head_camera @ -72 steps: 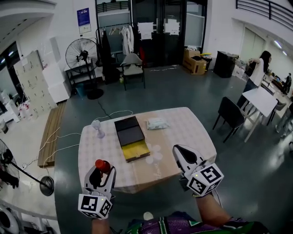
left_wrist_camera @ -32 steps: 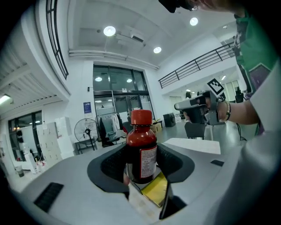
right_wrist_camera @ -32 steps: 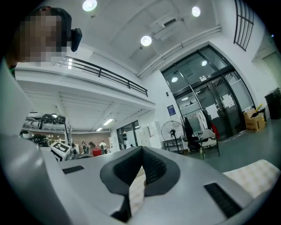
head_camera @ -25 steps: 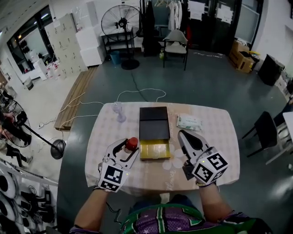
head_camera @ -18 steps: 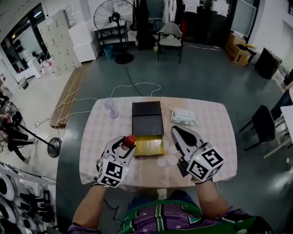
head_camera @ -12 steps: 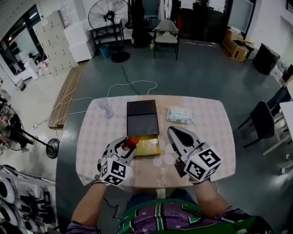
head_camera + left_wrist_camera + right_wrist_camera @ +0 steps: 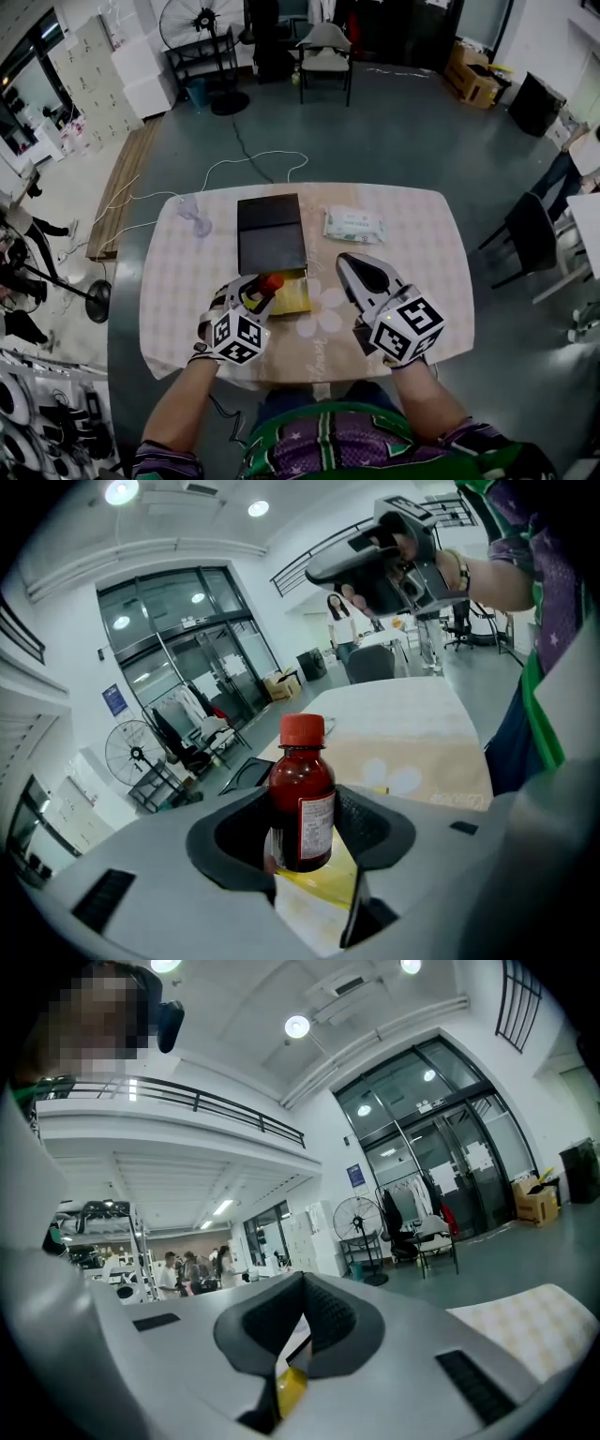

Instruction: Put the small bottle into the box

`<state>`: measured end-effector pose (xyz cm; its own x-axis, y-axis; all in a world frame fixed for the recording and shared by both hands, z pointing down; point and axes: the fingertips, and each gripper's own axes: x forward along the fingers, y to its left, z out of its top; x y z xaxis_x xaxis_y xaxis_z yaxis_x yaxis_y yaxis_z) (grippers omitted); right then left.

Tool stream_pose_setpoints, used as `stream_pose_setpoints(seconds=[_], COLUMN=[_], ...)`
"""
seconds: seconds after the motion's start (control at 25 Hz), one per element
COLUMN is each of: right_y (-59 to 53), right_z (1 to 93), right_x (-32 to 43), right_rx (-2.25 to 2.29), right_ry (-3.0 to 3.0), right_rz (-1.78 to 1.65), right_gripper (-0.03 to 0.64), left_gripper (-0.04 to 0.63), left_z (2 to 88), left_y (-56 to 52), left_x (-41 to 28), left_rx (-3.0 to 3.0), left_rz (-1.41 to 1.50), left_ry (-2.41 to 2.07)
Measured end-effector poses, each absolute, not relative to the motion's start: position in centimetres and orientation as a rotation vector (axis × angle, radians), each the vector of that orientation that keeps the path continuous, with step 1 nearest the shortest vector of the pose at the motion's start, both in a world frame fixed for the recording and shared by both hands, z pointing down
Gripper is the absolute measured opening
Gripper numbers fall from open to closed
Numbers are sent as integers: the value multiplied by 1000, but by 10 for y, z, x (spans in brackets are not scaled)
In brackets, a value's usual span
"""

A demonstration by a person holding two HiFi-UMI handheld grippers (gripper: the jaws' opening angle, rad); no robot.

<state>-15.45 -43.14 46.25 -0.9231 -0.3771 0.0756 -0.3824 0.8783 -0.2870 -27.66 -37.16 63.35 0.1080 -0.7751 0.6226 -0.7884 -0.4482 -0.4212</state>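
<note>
Head view and both gripper views of a bench (image 7: 422,253) covered with a pale checked cloth, on which the box (image 7: 298,300) lies open: its yellow-lined tray faces the person and its black lid (image 7: 270,232) lies flat on the far side of the tray. The left tongs (image 7: 255,284) are closed on the small bottle (image 7: 302,799), the two dark pads pressing the lower body from either side. The bottle is dark red-brown with a red screw cap and a white label, and it stands upright in the grip. It is held above the left part of the box's yellow tray, whose lining shows directly beneath it in the left gripper view. Whether the bottle touches the lining cannot be told. The right tongs (image 7: 349,267) hang just to the right of the box. Their jaws are brought together with nothing held between them, and only a sliver of yellow shows through the slit below the pads. A packet of wipes (image 7: 353,225) lies on the bench beyond the box and to its right, apart from the lid.
</note>
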Motion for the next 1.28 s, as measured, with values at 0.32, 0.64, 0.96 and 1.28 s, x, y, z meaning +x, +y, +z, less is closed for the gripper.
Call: stream_pose_setpoints(seconds=[0.32,0.64,0.96,1.28], right_y=[-448,-463,-482,-496], right_z=[482,498,514,525], right_x=[-141,-133,-129,-120], right_rx=[632,665,692,742], right_ry=[-2999,-2967,-2941,-2911], right_rz=[492,538,567,597], right_gripper=[6,6,6,6], left_gripper=[234,234,235,235], left_z=[698,746,794,818], left_y=[-391,-404,-411,-418], left_x=[-278,-283,-287,-283], left_rx=[2261,2180,2139,2125], left_rz=[1439,1503,1634,1697], left_ry=[-1489,-1384,-1193,-1081])
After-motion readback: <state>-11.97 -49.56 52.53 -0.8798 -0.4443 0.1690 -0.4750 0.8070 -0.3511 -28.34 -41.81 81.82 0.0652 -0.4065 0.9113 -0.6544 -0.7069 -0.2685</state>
